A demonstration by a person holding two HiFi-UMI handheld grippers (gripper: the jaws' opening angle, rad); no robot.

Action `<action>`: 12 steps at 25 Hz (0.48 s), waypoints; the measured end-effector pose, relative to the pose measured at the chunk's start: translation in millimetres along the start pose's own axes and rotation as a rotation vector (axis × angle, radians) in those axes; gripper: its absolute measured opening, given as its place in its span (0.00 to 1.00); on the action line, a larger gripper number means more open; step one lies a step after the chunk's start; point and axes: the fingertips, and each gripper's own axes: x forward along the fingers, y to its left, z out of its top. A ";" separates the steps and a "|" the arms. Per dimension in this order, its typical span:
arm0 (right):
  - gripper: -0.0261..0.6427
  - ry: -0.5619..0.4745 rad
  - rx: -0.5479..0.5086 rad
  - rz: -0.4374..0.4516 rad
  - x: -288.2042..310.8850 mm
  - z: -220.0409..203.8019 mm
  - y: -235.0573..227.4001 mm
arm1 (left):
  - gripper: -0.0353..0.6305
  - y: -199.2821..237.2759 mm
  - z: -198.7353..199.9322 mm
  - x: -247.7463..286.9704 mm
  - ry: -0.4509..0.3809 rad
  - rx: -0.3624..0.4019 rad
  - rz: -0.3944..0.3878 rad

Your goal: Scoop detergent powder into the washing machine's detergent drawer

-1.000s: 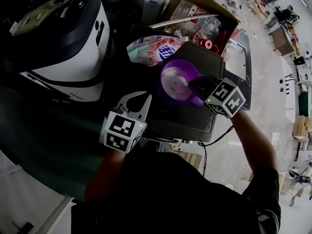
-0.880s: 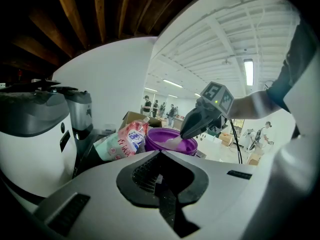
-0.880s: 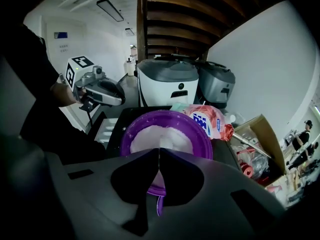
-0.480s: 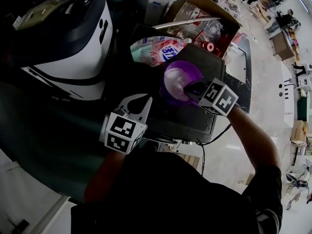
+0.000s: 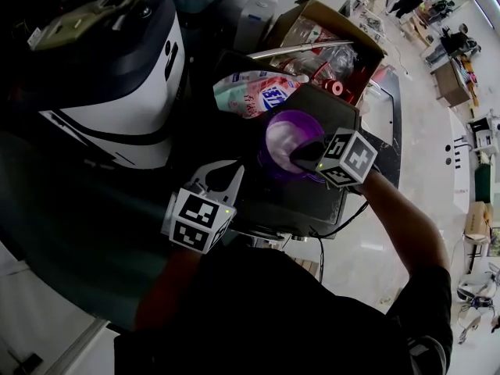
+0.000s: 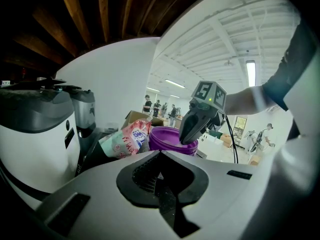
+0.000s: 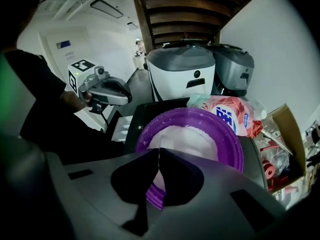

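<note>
**Right claw now over the powder bowl; left claw barely shifted.**

Over the last second the right claw (image 7: 158, 153) has slid from the bowl's right rim toward frame centre. It now hangs over the purple bowl (image 5: 283, 135), which stands on the dark worktop (image 5: 312, 201) just below the pink-and-blue detergent bag (image 5: 254, 92). Its tips are pressed together, pointing down at the white powder (image 7: 192, 136) directly beneath; I cannot make out whether a thin scoop handle is pinched between them. The left claw (image 5: 223, 169) is also closed on nothing, parked lower left of the bowl and well apart from it. In the right gripper view a pale ridged tray (image 7: 121, 128), probably the drawer, lies left of the bowl, beneath the left claw. Any scoopful would therefore have to travel that way, toward the left claw's side.
</note>
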 end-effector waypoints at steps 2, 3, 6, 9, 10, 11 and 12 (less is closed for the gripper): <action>0.07 -0.005 0.026 0.022 -1.3 0.6 1.5 | 0.07 0.0 0.5 -0.4 0.001 0.000 -0.002; 0.07 -0.008 0.039 0.035 -1.8 0.9 2.5 | 0.07 0.1 0.8 -0.5 0.001 0.000 -0.003; 0.07 -0.023 0.086 0.084 -2.1 1.6 5.7 | 0.07 0.7 0.7 -0.3 0.002 -0.001 -0.006; 0.07 -0.055 0.155 0.128 -4.1 3.8 5.7 | 0.07 1.2 -1.1 0.0 0.004 -0.004 -0.008; 0.07 -0.063 0.179 0.140 -5.3 3.8 5.1 | 0.07 1.2 -1.4 0.3 0.005 -0.006 -0.009; 0.07 -0.069 0.201 0.149 -6.4 3.1 4.1 | 0.07 1.1 -1.5 0.7 0.006 -0.008 -0.010; 0.07 -0.074 0.220 0.157 -7.5 2.2 3.1 | 0.07 0.9 -1.5 1.1 0.006 -0.010 -0.010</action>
